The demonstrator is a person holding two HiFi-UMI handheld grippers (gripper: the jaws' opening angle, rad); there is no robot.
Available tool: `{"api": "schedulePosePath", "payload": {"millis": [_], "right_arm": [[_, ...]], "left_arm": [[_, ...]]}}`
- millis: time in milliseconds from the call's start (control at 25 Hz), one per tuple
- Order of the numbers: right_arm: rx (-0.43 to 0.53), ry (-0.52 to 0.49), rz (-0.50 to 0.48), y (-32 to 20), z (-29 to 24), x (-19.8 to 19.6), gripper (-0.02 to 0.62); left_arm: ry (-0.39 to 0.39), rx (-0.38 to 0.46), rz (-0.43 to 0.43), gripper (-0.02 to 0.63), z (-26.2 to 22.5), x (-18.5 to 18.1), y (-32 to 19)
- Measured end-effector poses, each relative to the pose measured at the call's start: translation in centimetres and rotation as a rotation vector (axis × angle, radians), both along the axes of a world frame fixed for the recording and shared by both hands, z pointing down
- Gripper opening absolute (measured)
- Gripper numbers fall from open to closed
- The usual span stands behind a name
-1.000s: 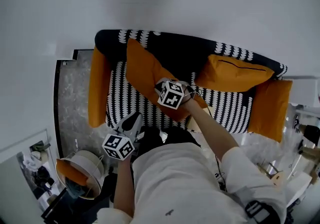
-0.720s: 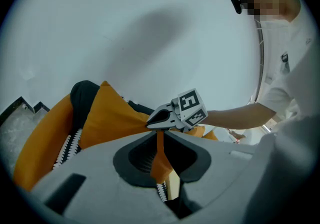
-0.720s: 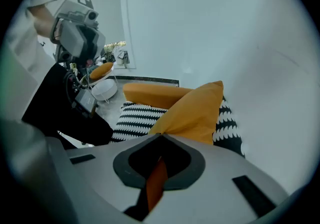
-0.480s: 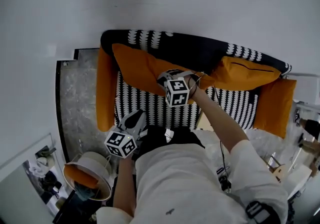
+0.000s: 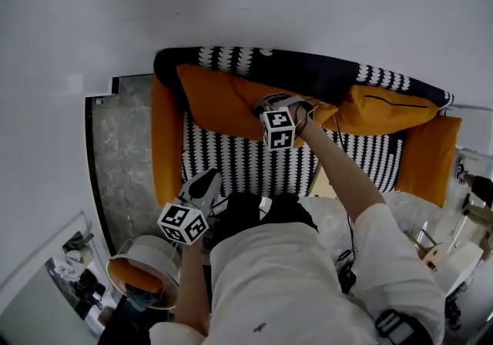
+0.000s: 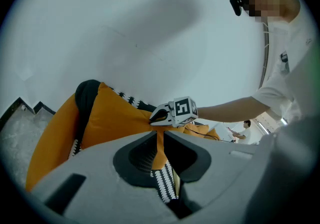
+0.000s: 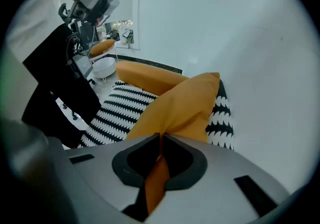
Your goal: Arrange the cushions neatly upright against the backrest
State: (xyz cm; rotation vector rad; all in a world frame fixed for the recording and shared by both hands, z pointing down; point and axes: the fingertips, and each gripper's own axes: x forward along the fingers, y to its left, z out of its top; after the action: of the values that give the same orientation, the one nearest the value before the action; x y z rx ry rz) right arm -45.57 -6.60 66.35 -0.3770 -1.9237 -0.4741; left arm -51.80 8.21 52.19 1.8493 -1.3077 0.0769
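At the lower left of the head view stands a round white basket [image 5: 151, 246]. Something orange [image 5: 129, 274] lies in it, though what it is cannot be told, and dark clutter cuts off the basket's lower side.

The sofa [image 5: 246, 166] fills the middle of that view, patterned black and white with an orange armrest [image 5: 166, 143] at its left end. An orange cushion [image 5: 223, 105] leans slanted against the backrest [image 5: 308, 74] in the sofa's upper left part. The right gripper [image 7: 160, 136] is clamped on this cushion's corner, and a strip of orange fabric runs through its closed jaws. A second cushion [image 5: 389, 108] rests against the backrest at the right, and the two cushions' near corners meet just beside that gripper.

The left gripper [image 6: 159, 135] hangs over the seat's front edge with its jaws barely apart. Only sofa and cushion show through the slit, and nothing is pinched.

The person's torso [image 5: 293, 282] hides the seat's front middle. The clutter at the far right is too small to make out.
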Motion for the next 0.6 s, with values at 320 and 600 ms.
{"api": "schedulePosePath", "payload": {"millis": [320, 600], "right_arm": [[0.006, 0.004, -0.035, -2.2, 0.5, 1.5, 0.09], [0.056, -0.032, -0.035, -4.4, -1.2, 3.4, 0.188]], "left_arm": [[0.003, -0.006, 0.038, 0.052, 0.0, 0.6, -0.9], [0.002, -0.015, 0.029, 0.052, 0.0, 0.7, -0.3]]}}
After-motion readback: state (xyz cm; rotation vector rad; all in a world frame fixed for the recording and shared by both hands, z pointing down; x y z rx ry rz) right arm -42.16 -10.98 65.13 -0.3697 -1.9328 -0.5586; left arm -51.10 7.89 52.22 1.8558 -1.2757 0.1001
